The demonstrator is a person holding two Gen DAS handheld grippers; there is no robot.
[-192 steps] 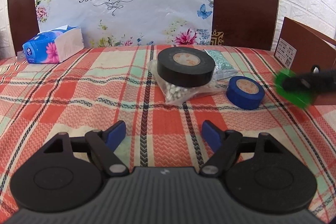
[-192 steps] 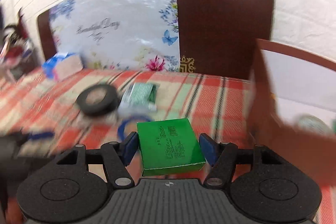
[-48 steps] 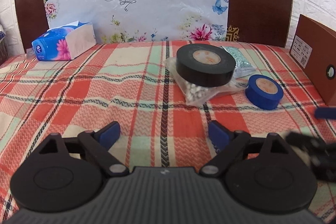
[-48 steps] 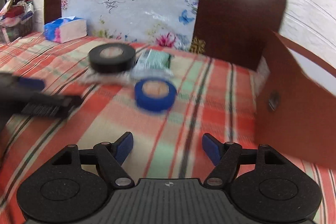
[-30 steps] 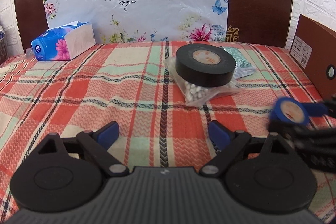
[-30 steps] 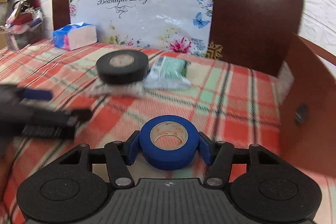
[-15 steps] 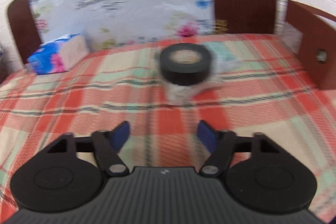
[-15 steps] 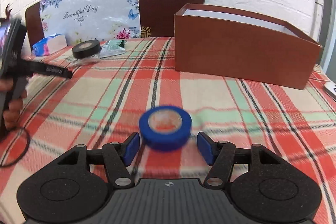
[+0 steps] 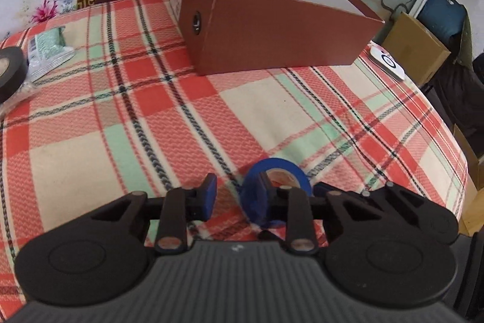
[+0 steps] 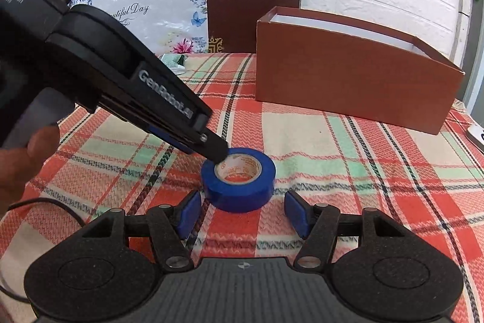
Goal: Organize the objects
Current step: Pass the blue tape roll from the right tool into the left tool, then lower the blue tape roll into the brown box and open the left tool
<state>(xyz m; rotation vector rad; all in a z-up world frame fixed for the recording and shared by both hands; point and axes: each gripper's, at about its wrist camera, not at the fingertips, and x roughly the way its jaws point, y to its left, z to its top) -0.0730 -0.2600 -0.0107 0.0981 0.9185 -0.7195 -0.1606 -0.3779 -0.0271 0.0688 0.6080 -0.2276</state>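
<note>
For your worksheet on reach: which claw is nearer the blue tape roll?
Left. The left claw has one finger at the blue tape roll's core; the right claw sits open just short of it.

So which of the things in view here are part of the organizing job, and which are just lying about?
Part of the job:
blue tape roll
brown box
black tape roll
green packet
left gripper
right gripper

Lying about:
plaid tablecloth
floral plastic sheet
white device
cardboard carton

Black tape roll cut off by the frame's left edge
</note>
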